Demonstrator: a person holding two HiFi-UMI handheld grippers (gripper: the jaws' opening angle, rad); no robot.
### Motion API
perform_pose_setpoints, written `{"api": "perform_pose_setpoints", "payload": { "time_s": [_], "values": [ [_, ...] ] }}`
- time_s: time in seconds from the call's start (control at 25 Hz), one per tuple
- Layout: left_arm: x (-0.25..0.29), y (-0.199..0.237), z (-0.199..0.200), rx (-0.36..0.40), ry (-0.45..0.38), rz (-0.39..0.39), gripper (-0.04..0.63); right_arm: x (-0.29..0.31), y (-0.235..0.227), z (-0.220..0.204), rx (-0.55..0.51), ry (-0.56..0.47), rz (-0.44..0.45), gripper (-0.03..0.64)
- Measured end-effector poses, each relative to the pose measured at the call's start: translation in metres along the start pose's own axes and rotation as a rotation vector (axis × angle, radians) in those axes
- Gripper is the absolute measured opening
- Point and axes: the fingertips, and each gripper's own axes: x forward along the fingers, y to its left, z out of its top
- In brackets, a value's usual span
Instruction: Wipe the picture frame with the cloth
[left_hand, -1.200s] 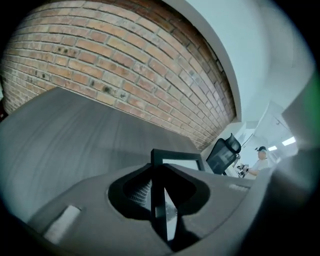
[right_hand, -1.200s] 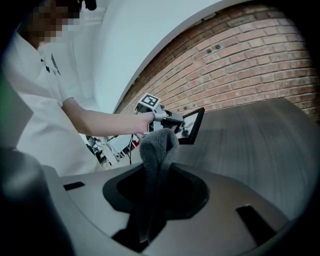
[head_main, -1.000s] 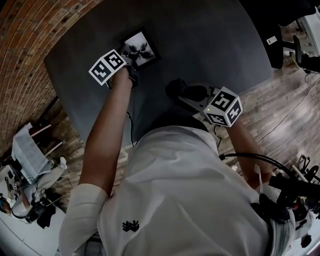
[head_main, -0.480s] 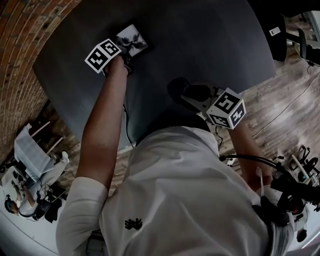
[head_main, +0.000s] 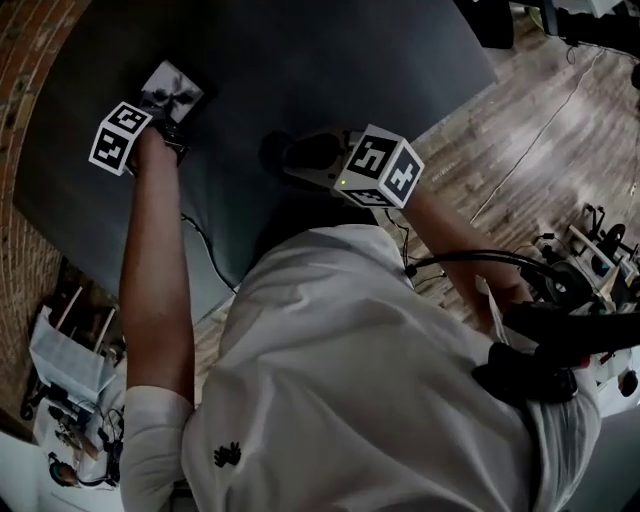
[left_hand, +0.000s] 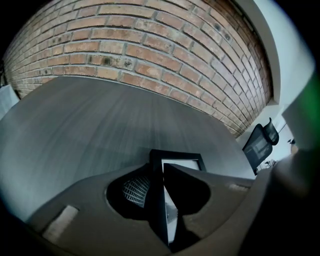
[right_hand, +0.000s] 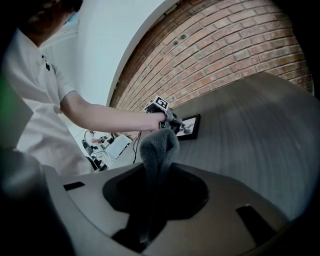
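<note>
A black picture frame (head_main: 172, 86) with a black-and-white print sits at the far left of the dark table (head_main: 330, 60). My left gripper (head_main: 166, 122) holds its near edge. In the left gripper view that edge (left_hand: 161, 200) stands between the jaws, which are opening while the pads still touch it. My right gripper (head_main: 292, 156) is shut on a grey fleecy cloth (right_hand: 159, 145), which sticks up out of its jaws. It hovers over the table's near side, well short of the frame (right_hand: 189, 126) and the left gripper (right_hand: 168, 120).
A brick wall (left_hand: 150, 45) runs behind the table. An office chair (left_hand: 260, 142) stands past the table's far right end. Wooden floor (head_main: 540, 130) with cables lies to the right, with equipment (head_main: 590, 260) beside the person and clutter (head_main: 70, 400) at lower left.
Both grippers have sunk toward the table. The left one has brought the frame down with it, and the right one still carries the cloth. The head view has swung right.
</note>
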Motion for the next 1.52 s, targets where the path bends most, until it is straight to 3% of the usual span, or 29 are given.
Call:
{"api": "perform_pose_setpoints", "payload": {
  "time_s": [0.2, 0.64, 0.84, 1.0, 1.16, 1.32, 1.52],
  "values": [
    [-0.006, -0.013, -0.004, 0.012, -0.005, -0.037, 0.146, -0.006, 0.007, -0.004, -0.005, 0.01, 0.0, 0.104],
    [-0.069, -0.037, -0.007, 0.027, -0.107, -0.135, 0.163, -0.013, 0.032, -0.008, -0.085, 0.013, 0.034, 0.104],
    [-0.124, -0.035, -0.018, 0.079, -0.141, -0.238, 0.163, -0.006, 0.054, -0.007, -0.115, 0.004, 0.006, 0.104],
    [-0.183, -0.019, -0.03, 0.091, -0.153, -0.364, 0.135, 0.003, 0.083, 0.001, -0.166, -0.009, -0.023, 0.105],
    [-0.255, 0.004, -0.054, 0.164, -0.143, -0.508, 0.021, 0.012, 0.124, 0.006, -0.201, -0.045, -0.071, 0.104],
    [-0.33, 0.026, -0.089, 0.258, -0.132, -0.655, 0.012, 0.018, 0.167, 0.005, -0.24, -0.07, -0.115, 0.104],
    [-0.41, 0.067, -0.14, 0.425, -0.119, -0.738, 0.012, 0.034, 0.231, -0.008, -0.291, -0.081, -0.142, 0.105]
  ]
}}
